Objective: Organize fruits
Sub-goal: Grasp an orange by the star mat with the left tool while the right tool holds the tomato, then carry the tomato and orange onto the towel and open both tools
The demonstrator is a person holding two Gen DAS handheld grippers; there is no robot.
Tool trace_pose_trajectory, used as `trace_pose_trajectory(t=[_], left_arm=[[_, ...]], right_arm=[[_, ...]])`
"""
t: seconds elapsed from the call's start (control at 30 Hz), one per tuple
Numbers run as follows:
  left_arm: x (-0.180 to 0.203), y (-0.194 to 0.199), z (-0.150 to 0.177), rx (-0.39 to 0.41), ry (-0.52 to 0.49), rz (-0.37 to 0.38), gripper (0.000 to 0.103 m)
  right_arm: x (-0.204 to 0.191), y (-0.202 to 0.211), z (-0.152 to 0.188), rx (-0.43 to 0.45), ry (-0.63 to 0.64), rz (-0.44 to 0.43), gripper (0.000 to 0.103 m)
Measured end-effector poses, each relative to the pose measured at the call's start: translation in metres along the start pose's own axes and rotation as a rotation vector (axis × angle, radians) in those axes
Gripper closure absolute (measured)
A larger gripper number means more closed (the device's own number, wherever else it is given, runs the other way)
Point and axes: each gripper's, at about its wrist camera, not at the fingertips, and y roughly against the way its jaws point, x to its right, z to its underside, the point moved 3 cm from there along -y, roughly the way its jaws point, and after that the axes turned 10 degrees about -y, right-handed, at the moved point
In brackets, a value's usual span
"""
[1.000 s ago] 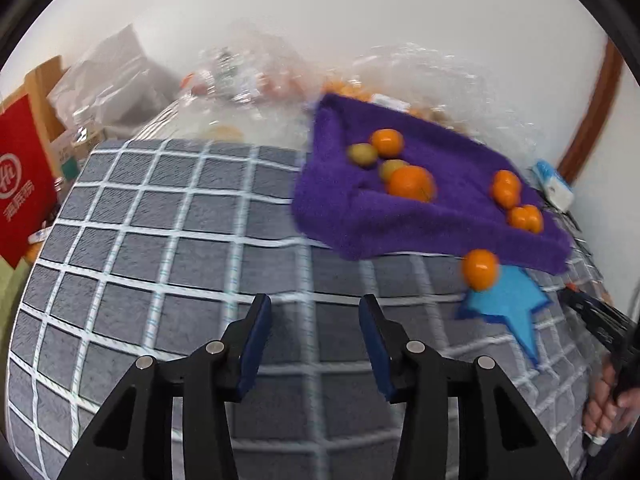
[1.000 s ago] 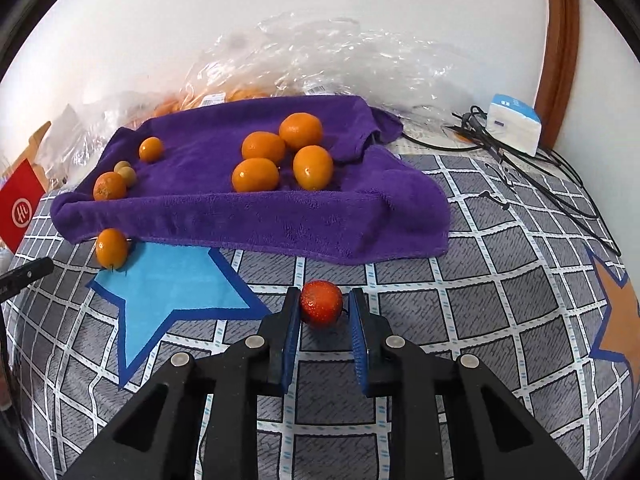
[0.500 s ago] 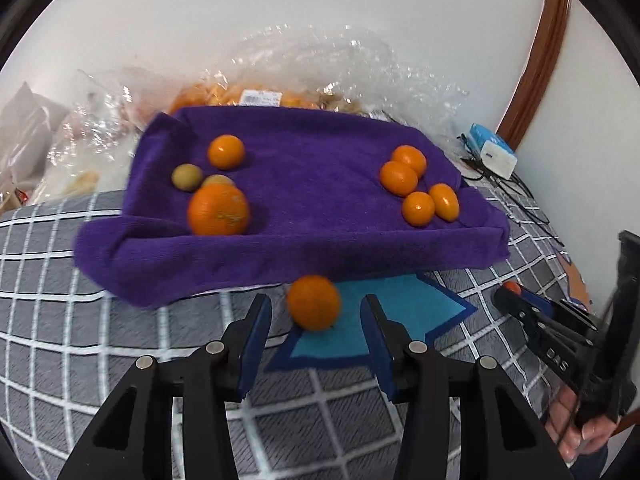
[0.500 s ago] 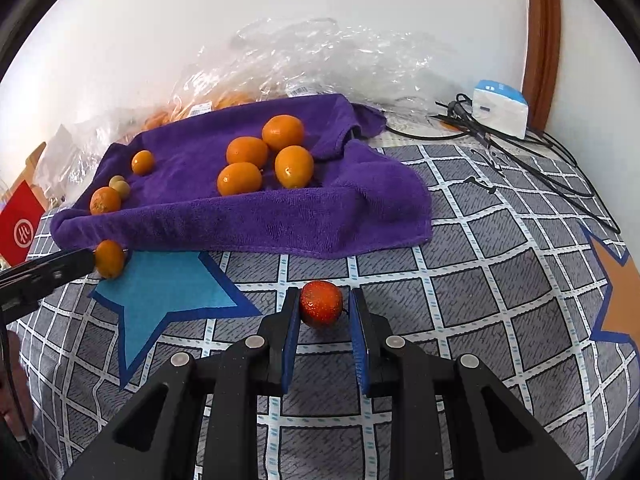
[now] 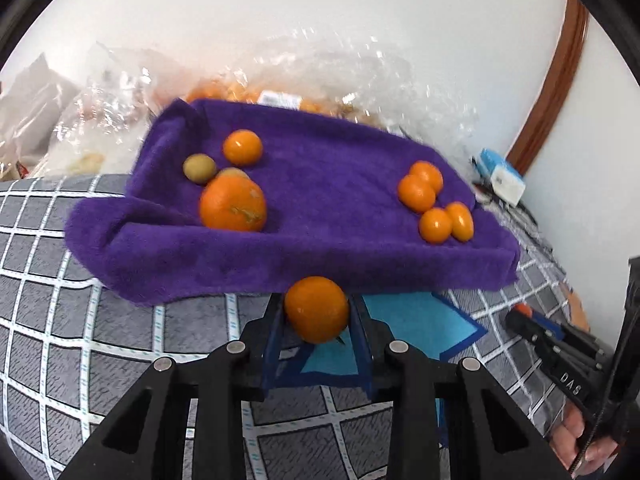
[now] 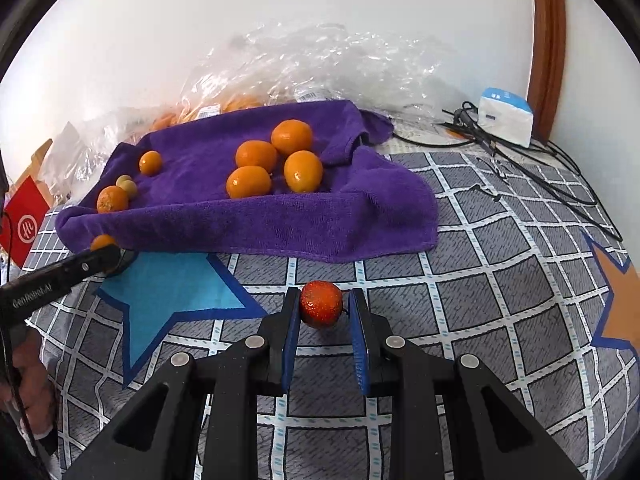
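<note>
A purple towel (image 5: pixel 328 240) lies on the checked cover and carries several oranges and two small greenish fruits (image 5: pixel 199 167). My left gripper (image 5: pixel 316 320) has its jaws around a loose orange (image 5: pixel 316 308) at the towel's front edge, both pads touching it. The right wrist view shows that orange (image 6: pixel 102 242) at the left gripper's tip. My right gripper (image 6: pixel 322 312) has a small red-orange fruit (image 6: pixel 321 304) between its jaws; a narrow gap shows on the right side. The towel (image 6: pixel 260 216) lies just beyond it.
Clear plastic bags of fruit (image 6: pixel 304 68) lie behind the towel by the wall. A white and blue box (image 6: pixel 506 114) and black cables (image 6: pixel 532 168) lie at the back right. A red carton (image 6: pixel 26 224) stands at the left. A blue star patch (image 6: pixel 168 292) marks the cover.
My left gripper moved forward onto the loose orange and closed around it. My right gripper stayed around the red-orange fruit, which now sits with a slight gap.
</note>
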Motion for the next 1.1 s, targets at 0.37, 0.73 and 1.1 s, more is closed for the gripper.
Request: trace_pose_trajectory(t=[0.37, 0.73, 1.1], left_arm=[[-0.009, 0.027, -0.011, 0.150, 0.041, -0.027, 0.073], [-0.013, 0.034, -0.015, 0.180, 0.054, -0.035, 0.073], [-0.025, 0.051, -0.017, 0.231, 0.115, -0.024, 0.073]], right_arm=[[-0.007, 0.003, 0.003, 0.013, 0.050, 0.017, 0.079], [-0.002, 0.005, -0.001, 0.015, 0.017, -0.022, 0.079], [-0.005, 0.020, -0.018, 0.030, -0.023, -0.045, 0.079]])
